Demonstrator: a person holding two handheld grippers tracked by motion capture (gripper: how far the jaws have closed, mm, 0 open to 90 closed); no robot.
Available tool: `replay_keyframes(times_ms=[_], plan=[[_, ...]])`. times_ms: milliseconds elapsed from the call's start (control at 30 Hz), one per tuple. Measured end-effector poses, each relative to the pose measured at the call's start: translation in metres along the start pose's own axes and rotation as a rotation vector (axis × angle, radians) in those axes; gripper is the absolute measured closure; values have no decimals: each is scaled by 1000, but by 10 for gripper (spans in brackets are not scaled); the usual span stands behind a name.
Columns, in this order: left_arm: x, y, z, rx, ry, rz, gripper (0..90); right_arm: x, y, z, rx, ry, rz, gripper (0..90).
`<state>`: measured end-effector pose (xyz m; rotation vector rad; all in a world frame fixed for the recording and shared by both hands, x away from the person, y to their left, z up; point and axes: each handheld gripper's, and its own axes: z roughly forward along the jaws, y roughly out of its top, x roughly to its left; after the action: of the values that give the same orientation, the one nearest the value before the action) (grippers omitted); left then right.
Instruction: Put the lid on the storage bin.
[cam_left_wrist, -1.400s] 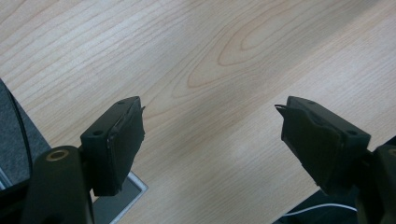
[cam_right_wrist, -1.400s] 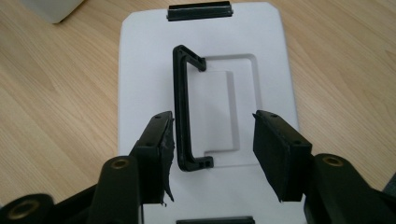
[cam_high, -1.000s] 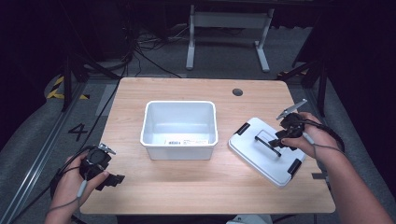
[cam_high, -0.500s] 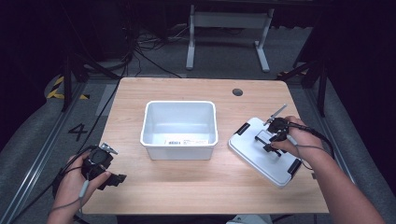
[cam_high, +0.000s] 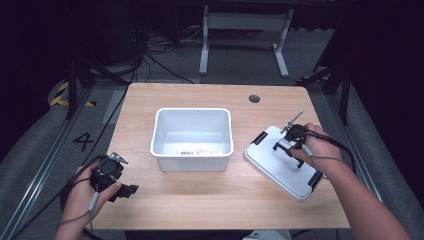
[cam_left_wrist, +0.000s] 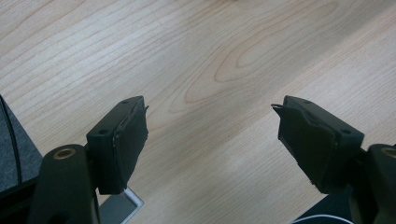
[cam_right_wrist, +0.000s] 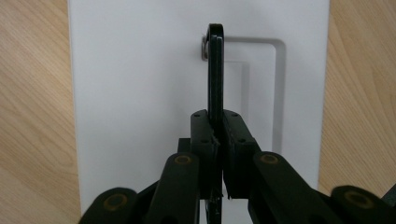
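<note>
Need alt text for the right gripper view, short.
The right gripper, seen along its own two black jaws, is shut on the raised black handle of a white lid. The lid lies flat on a light wooden table, which shows on both sides of it.

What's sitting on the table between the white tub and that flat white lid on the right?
Nothing. In the high view, only bare wood of the table separates the white tub from the lid, whose black handle the right gripper has clamped.
</note>
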<state>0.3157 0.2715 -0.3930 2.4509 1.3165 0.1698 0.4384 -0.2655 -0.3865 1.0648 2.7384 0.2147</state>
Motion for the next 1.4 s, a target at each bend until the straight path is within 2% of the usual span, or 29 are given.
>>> replay_keyframes(times_ms=[200, 233, 400, 467, 567, 700, 800, 867, 933, 1000, 1067, 1100, 1167, 1200, 1300, 1400], plan=[[0, 0, 0, -1, -2, -7, 244, -4, -1, -8, -20, 1, -17, 851], [1, -1, 0, 0, -4, -5, 244, -7, -1, -17, -43, 6, -14, 852], [2, -1, 0, -5, -12, -8, 242, -10, -1, -32, -71, 0, -18, 851], [2, -2, -1, -4, -9, -9, 241, -11, 1, -46, -91, -12, -26, 851], [2, -2, 0, -3, -9, -8, 241, -11, 3, -57, -105, -14, -30, 851], [1, -1, 0, -2, -19, 2, 241, -11, 6, -70, -113, -22, -34, 851], [1, 0, -2, -22, -58, 6, 240, -12, 8, -77, -114, -25, -39, 851], [1, 0, -2, -19, -56, 11, 240, -12, 9, -82, -116, -29, -42, 851], [1, 2, 1, -15, -40, -3, 238, -12, 10, -85, -121, -28, -43, 851], [1, 4, 5, -6, 0, -22, 237, -11, 12, -95, -127, -46, -50, 851], [0, 6, 6, -8, 1, -20, 237, -11, 13, -99, -131, -51, -51, 851], [0, 8, 5, -16, 3, -17, 237, -10, 16, -109, -142, -56, -55, 851], [0, 8, 4, -25, 1, -15, 237, -9, 17, -113, -144, -58, -57, 851], [1, 8, 3, -35, -2, -15, 235, -8, 21, -123, -158, -60, -67, 851], [3, 6, 1, -50, -8, -15, 234, -6, 25, -134, -180, -51, -81, 851], [6, 4, -1, -70, -19, -34, 234, -3, 30, -141, -196, -47, -95, 851]])
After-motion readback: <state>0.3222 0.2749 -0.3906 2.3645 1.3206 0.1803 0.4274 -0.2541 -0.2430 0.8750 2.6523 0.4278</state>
